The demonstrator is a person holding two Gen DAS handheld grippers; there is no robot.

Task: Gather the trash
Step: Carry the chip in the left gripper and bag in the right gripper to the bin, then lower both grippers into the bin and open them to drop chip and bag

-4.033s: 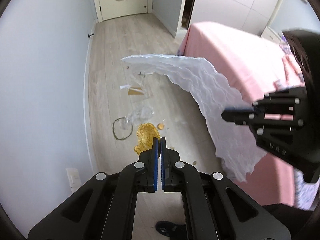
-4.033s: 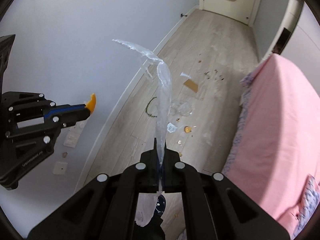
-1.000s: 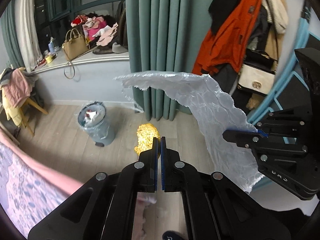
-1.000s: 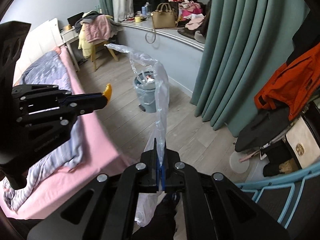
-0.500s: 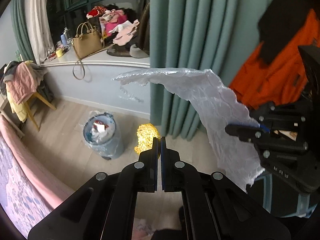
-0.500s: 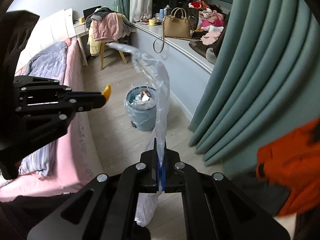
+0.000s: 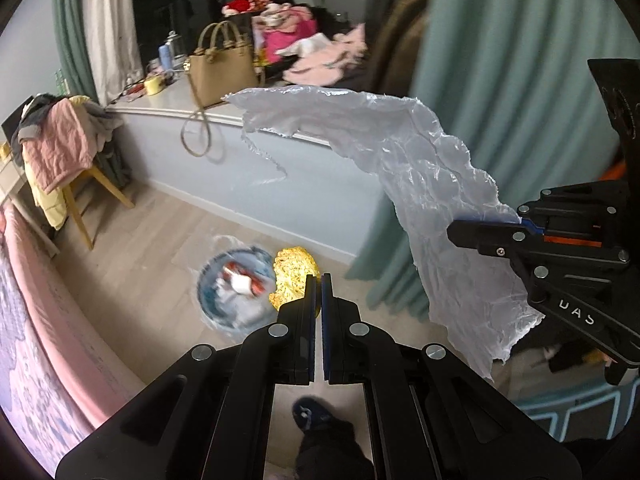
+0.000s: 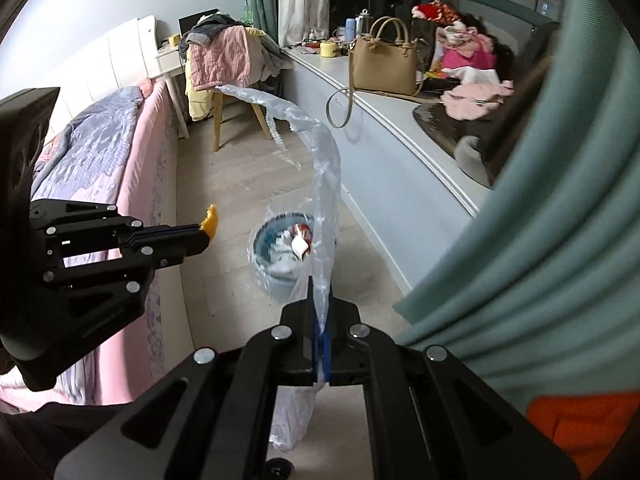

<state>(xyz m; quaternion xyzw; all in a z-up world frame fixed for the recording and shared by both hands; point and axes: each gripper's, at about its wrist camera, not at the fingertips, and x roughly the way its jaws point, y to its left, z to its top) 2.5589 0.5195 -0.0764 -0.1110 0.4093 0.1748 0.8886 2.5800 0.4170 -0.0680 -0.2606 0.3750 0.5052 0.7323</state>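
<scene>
Carry-to-bin step. Left gripper [image 7: 318,280] clamped on yellow scrap [image 7: 294,276]; right gripper [image 8: 320,308] clamped on clear plastic sheet [image 7: 420,184]. Trash bin [image 8: 286,264] on floor ahead, between bed [image 8: 132,152] and window ledge [image 8: 384,128]. Next, likely: bring both over bin mouth, release.

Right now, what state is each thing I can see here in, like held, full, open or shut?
Left gripper: shut on the yellow scrap.
Yellow scrap: crumpled, pinched at the fingers.
Right gripper: shut on the plastic sheet.
Plastic sheet: crinkled, held up in the air.
Trash bin: open, lined, already holding trash.
Handbag: upright on the ledge.
</scene>
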